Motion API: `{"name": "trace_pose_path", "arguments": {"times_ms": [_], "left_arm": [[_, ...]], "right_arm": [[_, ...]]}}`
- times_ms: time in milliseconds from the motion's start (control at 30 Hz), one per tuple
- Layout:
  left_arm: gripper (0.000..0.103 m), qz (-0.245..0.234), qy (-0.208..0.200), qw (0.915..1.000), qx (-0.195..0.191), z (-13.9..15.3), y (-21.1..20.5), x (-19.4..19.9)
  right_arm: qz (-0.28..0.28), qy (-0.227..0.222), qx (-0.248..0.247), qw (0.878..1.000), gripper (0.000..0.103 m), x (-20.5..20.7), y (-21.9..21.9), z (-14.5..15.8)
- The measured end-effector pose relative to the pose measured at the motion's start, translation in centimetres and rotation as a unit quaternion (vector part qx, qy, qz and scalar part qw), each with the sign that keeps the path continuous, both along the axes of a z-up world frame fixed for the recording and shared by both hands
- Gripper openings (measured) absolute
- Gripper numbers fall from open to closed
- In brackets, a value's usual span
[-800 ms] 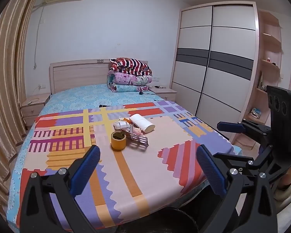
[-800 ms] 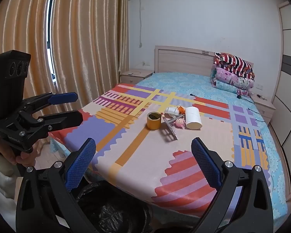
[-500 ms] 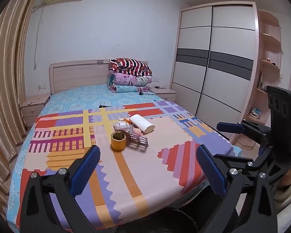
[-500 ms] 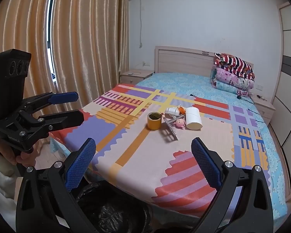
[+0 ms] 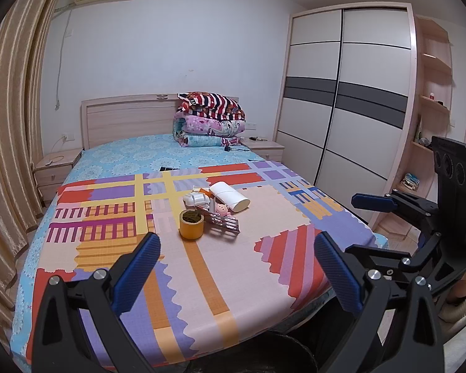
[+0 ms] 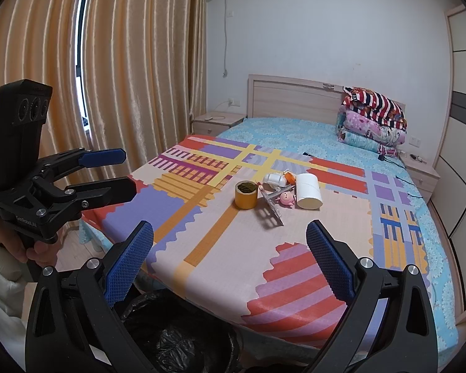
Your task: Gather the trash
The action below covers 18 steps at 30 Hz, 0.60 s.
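Trash cluster on bed, both grippers spread wide

Trash sits mid-bed on the patterned mat, w/ nothing gripped. Yellow tape roll stands upright at the near-left of the cluster. Just behind it a small white container lies beside an orange scrap. White paper roll lies on its side at the right of the group. Between tape roll & paper roll: a small pink toy figure resting against a flat silvery pack; whether it's a blister pack is unclear.

Left hand-held gripper is released, blue pads far apart, nothing between them, hovering short of the bed's foot end, well apart from the cluster. It also shows in the right wrist view at far left, gripped by a hand in a white sleeve.

Right hand-held gripper is likewise released, pads wide, empty, also short of the trash. Below it, at the bed's foot, a bin lined w/ a black bag.

Bkgd: folded quilts stacked at the headboard, sliding-door wardrobe on one side, beige curtains on the other.
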<state>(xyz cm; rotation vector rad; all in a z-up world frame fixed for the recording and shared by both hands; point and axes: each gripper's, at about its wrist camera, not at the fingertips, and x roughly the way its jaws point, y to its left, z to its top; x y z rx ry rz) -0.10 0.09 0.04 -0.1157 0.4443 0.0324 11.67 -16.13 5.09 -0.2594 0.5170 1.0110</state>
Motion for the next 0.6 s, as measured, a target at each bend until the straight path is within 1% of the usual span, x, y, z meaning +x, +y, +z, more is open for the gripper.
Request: {"name": "trace_pose_path", "arguments": {"times_ms": [600], "left_arm": [[0.095, 0.001, 0.000, 1.0000, -0.004, 0.06, 0.11, 0.03]], "right_arm": [[0.000, -0.005, -0.002, 1.000, 0.100, 0.00, -0.16, 0.46]]}}
